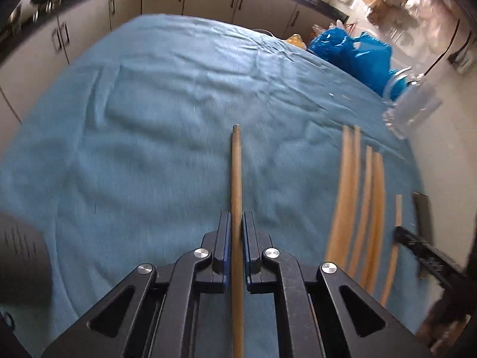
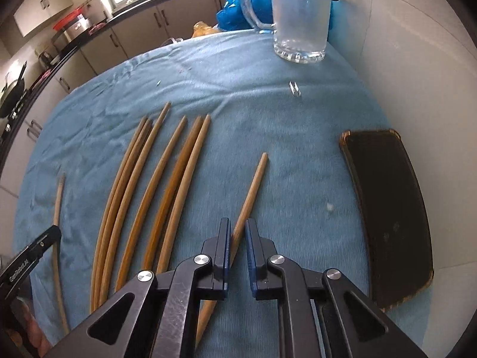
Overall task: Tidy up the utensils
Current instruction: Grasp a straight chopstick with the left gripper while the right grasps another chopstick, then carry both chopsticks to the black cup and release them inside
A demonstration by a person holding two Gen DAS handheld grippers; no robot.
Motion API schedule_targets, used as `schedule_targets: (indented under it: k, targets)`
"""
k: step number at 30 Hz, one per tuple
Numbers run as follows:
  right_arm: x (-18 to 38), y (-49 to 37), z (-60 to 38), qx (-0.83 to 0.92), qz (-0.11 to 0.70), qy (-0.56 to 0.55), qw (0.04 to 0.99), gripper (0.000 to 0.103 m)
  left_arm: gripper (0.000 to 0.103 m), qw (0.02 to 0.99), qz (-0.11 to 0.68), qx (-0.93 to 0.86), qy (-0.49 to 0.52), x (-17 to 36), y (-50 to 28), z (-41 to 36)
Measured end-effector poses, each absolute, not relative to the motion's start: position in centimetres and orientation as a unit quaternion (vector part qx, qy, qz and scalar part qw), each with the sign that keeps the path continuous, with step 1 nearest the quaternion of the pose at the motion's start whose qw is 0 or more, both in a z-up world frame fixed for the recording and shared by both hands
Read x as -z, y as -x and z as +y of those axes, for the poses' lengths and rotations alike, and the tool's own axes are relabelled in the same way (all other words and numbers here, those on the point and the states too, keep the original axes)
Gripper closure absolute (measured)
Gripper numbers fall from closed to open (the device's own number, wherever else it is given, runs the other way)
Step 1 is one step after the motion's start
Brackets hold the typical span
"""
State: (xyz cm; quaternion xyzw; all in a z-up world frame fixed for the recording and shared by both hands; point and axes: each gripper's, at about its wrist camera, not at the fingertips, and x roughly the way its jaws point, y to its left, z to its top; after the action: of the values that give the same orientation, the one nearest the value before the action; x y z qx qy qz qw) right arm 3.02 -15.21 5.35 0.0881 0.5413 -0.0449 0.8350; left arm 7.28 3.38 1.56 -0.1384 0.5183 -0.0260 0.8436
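My left gripper (image 1: 236,217) is shut on a wooden chopstick (image 1: 236,173) that points forward over the blue cloth (image 1: 149,119). That chopstick also shows at the far left of the right wrist view (image 2: 58,208), with the left gripper's finger (image 2: 32,250) on it. Several more wooden chopsticks (image 2: 167,179) lie side by side on the cloth; they show at the right of the left wrist view (image 1: 360,197). My right gripper (image 2: 238,226) hovers slightly open over a single chopstick (image 2: 252,188) lying apart from the row. The jaws stand either side of it without gripping.
A clear glass mug (image 2: 298,15) stands at the far right of the table, also in the left wrist view (image 1: 414,107). A dark phone in a case (image 2: 390,208) lies at the right edge by the white wall. A blue plastic bag (image 1: 354,56) sits behind.
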Motion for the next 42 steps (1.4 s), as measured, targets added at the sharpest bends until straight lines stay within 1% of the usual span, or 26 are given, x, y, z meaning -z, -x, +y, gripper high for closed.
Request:
schedule_targets:
  k: [3, 5, 9, 14, 20, 22, 24, 25, 27, 28, 29, 31, 32, 33, 36, 42]
  targets:
    - [-5.4, -1.1, -14.8, 0.033, 0.548, -0.083, 0.832, 0.093, 0.096, 0.824, 0.532, 0.062, 0.186, -1.1, -4.2, 4.1]
    - [-5.4, 0.9, -14.9, 0.020, 0.554, -0.082, 0.828, 0.093, 0.096, 0.817, 0.537, 0.082, 0.194, -1.0, -1.6, 4.3]
    - [-5.4, 4.4, -15.0, -0.001, 0.566, -0.078, 0.821, 0.093, 0.096, 0.809, 0.547, 0.097, 0.195, -0.9, 1.2, 4.2]
    - [-5.4, 6.3, -15.3, -0.012, 0.588, -0.077, 0.805, 0.092, 0.096, 0.806, 0.562, 0.086, 0.162, -1.4, 1.3, 3.6]
    - [-5.4, 5.5, -15.2, -0.006, 0.615, -0.064, 0.786, 0.091, 0.096, 0.802, 0.586, 0.068, 0.099, -1.8, -0.2, 2.1]
    - [-5.4, 4.7, -14.6, -0.001, 0.624, -0.052, 0.779, 0.089, 0.095, 0.799, 0.592, 0.063, 0.088, -1.8, -0.8, 1.7]
    - [-5.3, 3.9, -14.2, 0.001, 0.633, -0.044, 0.773, 0.081, 0.095, 0.797, 0.595, 0.058, 0.081, -1.8, -1.3, 1.4]
    - [-5.2, 3.5, -14.0, 0.001, 0.638, -0.042, 0.769, 0.079, 0.095, 0.796, 0.597, 0.057, 0.075, -1.8, -1.5, 1.2]
    - [-5.1, 3.0, -13.5, -0.002, 0.646, -0.035, 0.762, 0.071, 0.091, 0.795, 0.599, 0.060, 0.072, -1.8, -1.9, 0.9]
    - [-5.1, 2.9, -13.2, -0.003, 0.648, -0.029, 0.761, 0.071, 0.088, 0.793, 0.601, 0.063, 0.073, -1.8, -2.0, 0.8]
    - [-5.1, 2.8, -13.0, -0.002, 0.648, -0.024, 0.761, 0.071, 0.085, 0.791, 0.603, 0.067, 0.073, -1.8, -2.2, 0.8]
    - [-5.1, 3.0, -12.5, -0.001, 0.642, -0.004, 0.767, 0.074, 0.085, 0.790, 0.605, 0.073, 0.069, -1.8, -2.3, 0.6]
    - [-5.2, 3.3, -12.2, -0.005, 0.634, 0.002, 0.774, 0.084, 0.089, 0.791, 0.603, 0.080, 0.064, -1.8, -2.2, 0.7]
    - [-5.3, 3.5, -11.8, -0.006, 0.628, 0.005, 0.778, 0.093, 0.097, 0.793, 0.601, 0.083, 0.060, -1.8, -2.1, 0.7]
    - [-5.5, 4.6, -10.9, -0.007, 0.607, 0.015, 0.795, 0.095, 0.096, 0.795, 0.590, 0.096, 0.098, -1.8, -1.1, 1.9]
    - [-8.2, 8.0, -10.0, -0.047, 0.536, -0.028, 0.842, 0.096, 0.096, 0.835, 0.520, 0.125, 0.130, -5.0, 2.9, 3.6]
